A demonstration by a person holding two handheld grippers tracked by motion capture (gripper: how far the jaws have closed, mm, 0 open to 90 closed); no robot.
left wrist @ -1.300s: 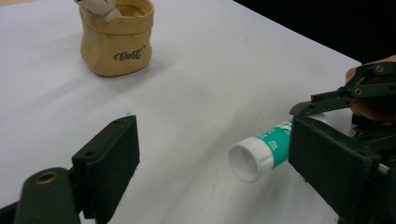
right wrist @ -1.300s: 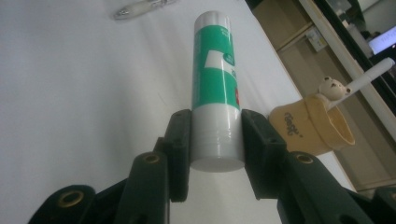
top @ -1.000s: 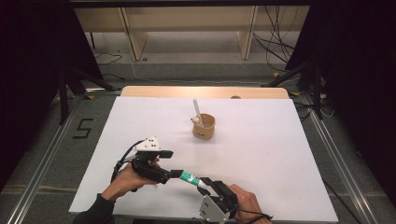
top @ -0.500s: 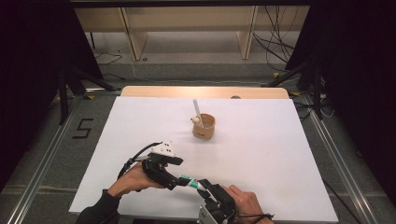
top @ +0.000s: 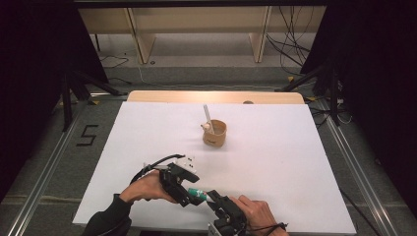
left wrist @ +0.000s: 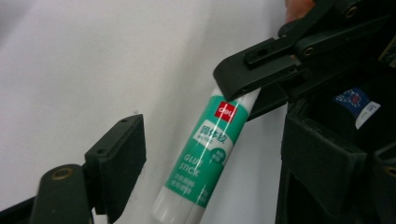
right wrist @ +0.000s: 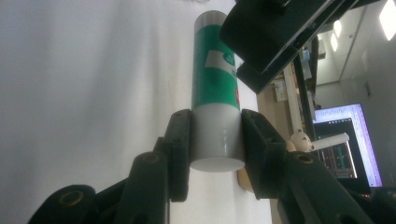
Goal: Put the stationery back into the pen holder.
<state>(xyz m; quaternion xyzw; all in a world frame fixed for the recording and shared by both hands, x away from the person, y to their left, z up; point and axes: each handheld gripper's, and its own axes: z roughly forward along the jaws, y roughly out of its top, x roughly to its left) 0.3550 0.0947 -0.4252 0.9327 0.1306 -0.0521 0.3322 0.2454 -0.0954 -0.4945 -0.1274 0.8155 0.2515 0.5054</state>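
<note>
Right claw [right wrist: 215,140] is pinching the white cap end of the glue stick [right wrist: 215,74], one pad on each side of the cap. In the high view the right claw [top: 212,198] is sitting at the 6 o'clock edge of the bench [top: 295,162], with the glue stick [top: 195,192] lying level between the two claws and pointing toward 10 o'clock.

Left claw [top: 189,195] is coming at the stick from 9 o'clock. Its jaws are standing spread and have just been closing a little; in the left gripper view the glue stick [left wrist: 208,154] is lying between them, with a clear gap to the jaw at 8 o'clock. Contact with the other jaw cannot be told. The left claw [left wrist: 196,186] is not pinching the stick.

A tan cup [top: 215,132] is standing near bench centre, well apart from both claws toward 12 o'clock, with a white stick [top: 207,114] leaning out of it.
</note>
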